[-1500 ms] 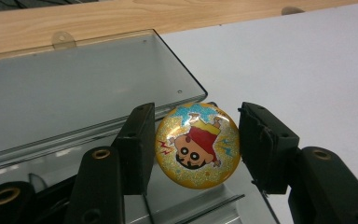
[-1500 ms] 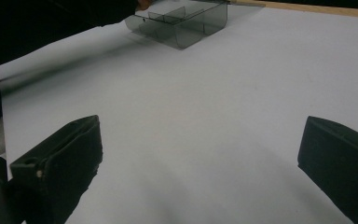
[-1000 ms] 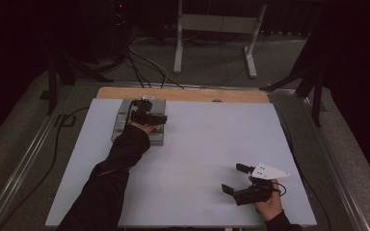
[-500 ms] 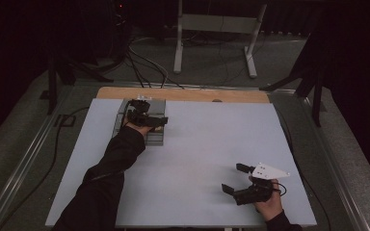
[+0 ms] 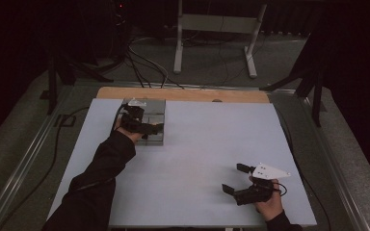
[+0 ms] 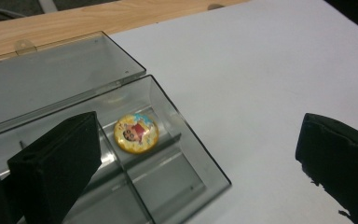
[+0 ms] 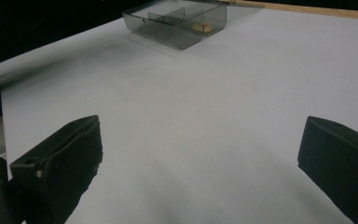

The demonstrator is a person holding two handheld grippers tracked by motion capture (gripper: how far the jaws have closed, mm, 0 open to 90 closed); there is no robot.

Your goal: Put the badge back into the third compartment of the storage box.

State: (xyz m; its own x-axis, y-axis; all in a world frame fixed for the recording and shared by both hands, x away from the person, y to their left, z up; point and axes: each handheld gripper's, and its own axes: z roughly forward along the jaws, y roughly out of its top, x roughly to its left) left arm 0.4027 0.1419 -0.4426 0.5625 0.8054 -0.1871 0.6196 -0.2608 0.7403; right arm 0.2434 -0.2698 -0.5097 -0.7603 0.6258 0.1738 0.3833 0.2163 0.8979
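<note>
A smoky clear plastic box [image 6: 177,172] with compartments stands at the back left of the white table top [image 5: 202,144], its lid [image 6: 51,79] folded back flat. A round yellow disc with a cartoon figure [image 6: 136,133] lies in one compartment. My left gripper [image 6: 196,140] hovers open over the box's edge with nothing between its jaws, and it sits on the box [image 5: 154,113] as left gripper [image 5: 147,126] in the high view. My right gripper [image 5: 235,178] rests open and empty near the front right. From the right gripper [image 7: 200,144] the box [image 7: 177,21] appears far off.
A wooden strip [image 5: 183,95] runs along the table's back edge just behind the box. Cables and a metal stand [image 5: 212,29] lie on the floor beyond. A wide bare stretch of white surface [image 7: 214,93] separates the two grippers.
The left gripper has drawn back slightly toward the person over the box. The right gripper has stayed in place, open.
</note>
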